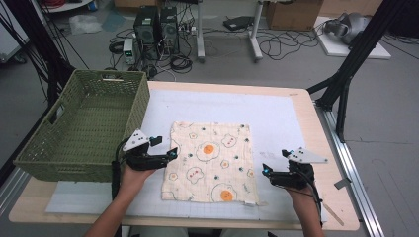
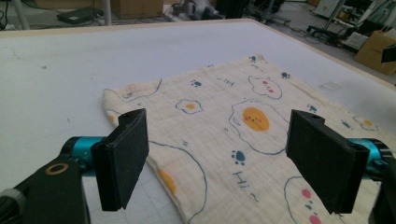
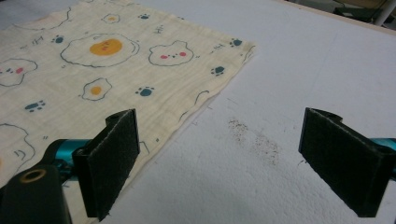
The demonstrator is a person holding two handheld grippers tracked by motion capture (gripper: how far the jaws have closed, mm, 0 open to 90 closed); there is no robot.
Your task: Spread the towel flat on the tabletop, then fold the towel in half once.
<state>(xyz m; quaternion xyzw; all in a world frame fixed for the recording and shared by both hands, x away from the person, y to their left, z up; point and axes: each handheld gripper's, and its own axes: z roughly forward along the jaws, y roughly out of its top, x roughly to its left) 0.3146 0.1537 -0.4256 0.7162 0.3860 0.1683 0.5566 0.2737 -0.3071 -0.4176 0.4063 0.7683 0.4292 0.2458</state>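
Jaws apart, left gripper (image 1: pixel 174 152) and right gripper (image 1: pixel 265 170) flank the egg-print cloth (image 1: pixel 212 160) — edge grasps likely next.

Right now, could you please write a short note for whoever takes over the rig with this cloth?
Left claw: open, holding nothing, at the cloth's left edge.
Right claw: open, holding nothing, just off the cloth's right edge, over bare mat.
Cloth: printed with eggs and paw marks, spread flat on the white mat, apart from the green basket to its left.
Done: cloth lies spread out; no fold is visible.
Left: probably to grip the cloth's edges and fold it or move it to the basket; that is a guess from how the claws flank it.
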